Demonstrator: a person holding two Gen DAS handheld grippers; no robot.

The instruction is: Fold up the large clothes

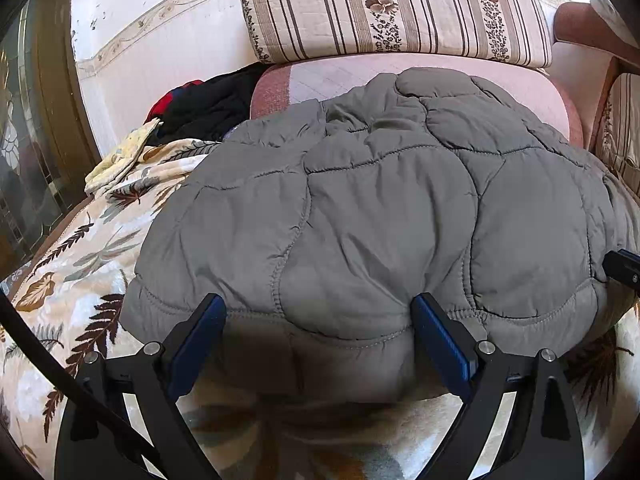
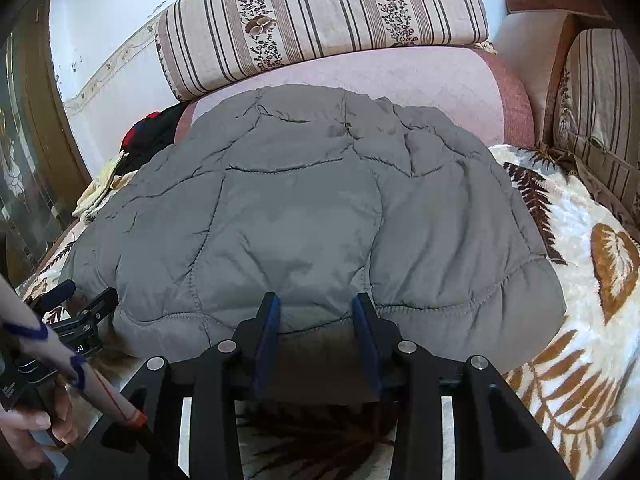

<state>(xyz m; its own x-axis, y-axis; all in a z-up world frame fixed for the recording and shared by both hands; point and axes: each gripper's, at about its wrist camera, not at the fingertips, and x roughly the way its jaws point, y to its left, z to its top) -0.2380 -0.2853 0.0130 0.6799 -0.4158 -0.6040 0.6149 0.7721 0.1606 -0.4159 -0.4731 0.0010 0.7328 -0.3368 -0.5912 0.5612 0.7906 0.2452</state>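
**Grey jacket on the bed, both grippers at its near hem**

The jacket (image 1: 360, 200), grey and quilted, lies spread on a leaf-print blanket (image 1: 80, 280) over the bed, just ahead of both grippers. Its near hem sits between the blue pads of the left gripper (image 1: 320, 316), whose jaws stand wide apart; the pads do not press on the cloth. The right gripper (image 2: 316, 312) has its jaws partly open, with the hem's edge between the pads; whether they pinch the fabric cannot be told. In the right wrist view a hand (image 2: 36, 420) holds the left gripper's handle, low to the left. Beyond the jacket lie a pink cushion (image 2: 400, 80) and a striped bolster (image 1: 400, 8). Ahead and left of the left gripper sits a dark heap of clothes (image 1: 208, 104).
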